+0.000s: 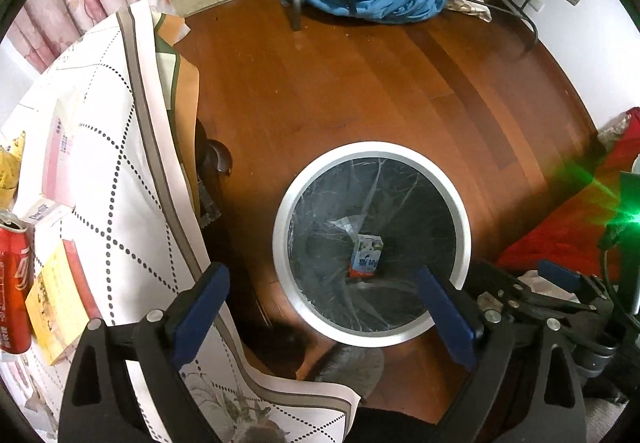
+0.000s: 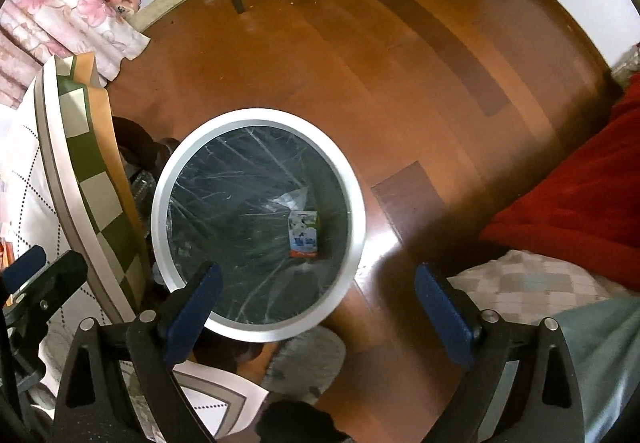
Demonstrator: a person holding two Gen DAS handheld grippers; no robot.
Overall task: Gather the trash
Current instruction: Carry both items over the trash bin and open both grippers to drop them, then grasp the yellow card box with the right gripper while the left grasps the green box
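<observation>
Your left gripper (image 1: 324, 307) hangs above the round, white-rimmed trash bin (image 1: 280, 239) on the wooden floor (image 1: 360, 83). Its blue fingers (image 1: 200, 307) are spread wide and hold nothing, touching nothing. Your right gripper (image 2: 316, 307) is also released, its fingers (image 2: 440, 311) far apart and empty, over the bin's near rim and the floor just beside it.

Inside the bin, on the dark plastic liner (image 1: 320, 203), a small blue-and-white carton (image 1: 366, 255) lies near the bottom, toward 5 o'clock of the opening in the left view.

At 9 o'clock in the left view, the worktop (image 1: 120, 183) with its white dotted cloth carries more items: a red can (image 1: 14, 279) at the edge, a yellow box (image 1: 56, 307) beside it, and a small white box (image 1: 44, 211) above them.

At 3 o'clock, a red blanket (image 2: 580, 179) lies.
</observation>
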